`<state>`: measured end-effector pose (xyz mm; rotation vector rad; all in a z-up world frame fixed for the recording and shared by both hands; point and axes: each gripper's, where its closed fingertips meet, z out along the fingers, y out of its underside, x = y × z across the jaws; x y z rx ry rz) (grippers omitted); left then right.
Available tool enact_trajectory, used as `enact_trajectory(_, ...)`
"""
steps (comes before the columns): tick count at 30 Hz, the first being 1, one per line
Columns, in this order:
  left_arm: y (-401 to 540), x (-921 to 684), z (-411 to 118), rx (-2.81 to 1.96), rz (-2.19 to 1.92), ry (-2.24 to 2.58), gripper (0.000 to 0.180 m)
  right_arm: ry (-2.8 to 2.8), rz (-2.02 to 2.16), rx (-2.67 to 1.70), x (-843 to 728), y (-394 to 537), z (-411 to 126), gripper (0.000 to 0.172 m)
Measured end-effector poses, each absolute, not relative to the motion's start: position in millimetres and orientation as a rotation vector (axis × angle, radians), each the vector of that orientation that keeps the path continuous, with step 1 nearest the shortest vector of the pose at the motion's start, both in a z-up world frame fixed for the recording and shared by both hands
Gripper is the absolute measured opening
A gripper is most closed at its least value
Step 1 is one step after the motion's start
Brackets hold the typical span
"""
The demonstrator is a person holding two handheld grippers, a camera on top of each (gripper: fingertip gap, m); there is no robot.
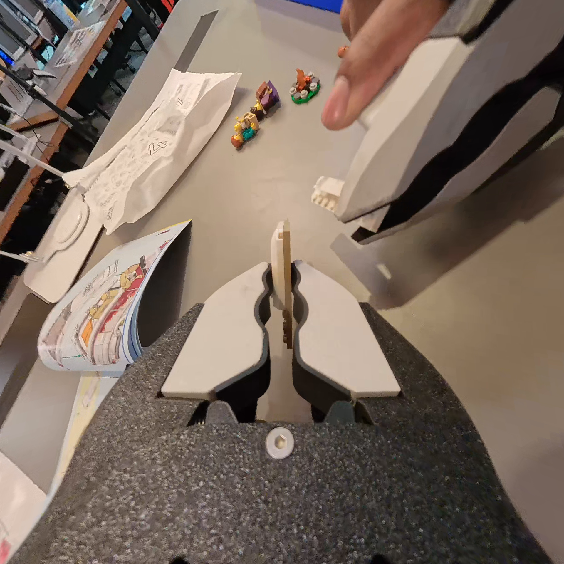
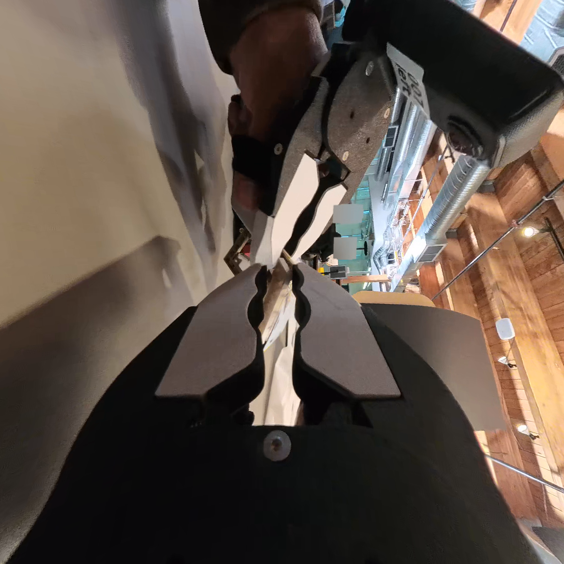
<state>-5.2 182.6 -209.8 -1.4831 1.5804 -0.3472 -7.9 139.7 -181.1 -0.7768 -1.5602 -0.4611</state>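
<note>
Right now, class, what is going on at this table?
A person works two handheld grippers over a grey table. The left gripper pinches a thin cream-and-tan plate assembly upright. The right gripper grips a white brick piece just beyond it. Small toy builds, an instruction booklet and crumpled paper lie nearby.

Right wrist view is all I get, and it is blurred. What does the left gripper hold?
Observer: The left gripper clamps a thin flat piece, cream on one face, tan on the other, held edge-on to its camera.
Operator: What lies on the table beyond it?
Observer: Three small brick-built toys in a loose row.
Operator: And to its left?
Observer: An open, curled colour booklet, with a crumpled white paper bag behind it.
</note>
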Motion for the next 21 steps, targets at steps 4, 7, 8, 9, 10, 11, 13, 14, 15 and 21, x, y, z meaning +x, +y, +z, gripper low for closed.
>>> enact_trajectory(4, 178, -4, -219, -1.397, -0.229, 1.677, 0.013, -1.523, -0.491, -0.750, -6, 142, -178, 0.016)
enact_trajectory(7, 173, -1, -218, -1.374, -0.263, 1.694, 0.028, -1.497, -0.518, -0.747, -2, 146, -175, 0.016)
enact_trajectory(8, 171, -1, -216, -1.369, -0.286, 1.693, 0.032, -1.486, -0.526, -0.741, -1, 146, -174, 0.016)
enact_trajectory(9, 171, -1, -213, -1.359, -0.305, 1.687, 0.035, -1.473, -0.536, -0.732, -1, 147, -172, 0.016)
enact_trajectory(10, 171, -1, -208, -1.345, -0.324, 1.676, 0.037, -1.459, -0.546, -0.722, 0, 147, -170, 0.016)
enact_trajectory(11, 170, -1, -204, -1.330, -0.346, 1.666, 0.038, -1.448, -0.555, -0.711, 0, 147, -168, 0.016)
enact_trajectory(13, 167, 0, -197, -1.300, -0.382, 1.653, 0.039, -1.439, -0.563, -0.702, 0, 147, -168, 0.016)
enact_trajectory(14, 166, 0, -195, -1.293, -0.392, 1.649, 0.039, -1.438, -0.564, -0.700, -1, 147, -168, 0.016)
enact_trajectory(15, 165, 0, -195, -1.290, -0.396, 1.651, 0.040, -1.439, -0.562, -0.700, -1, 147, -169, 0.016)
enact_trajectory(21, 163, 3, -201, -1.289, -0.400, 1.668, 0.039, -1.417, -0.540, -0.720, -1, 148, -167, 0.016)
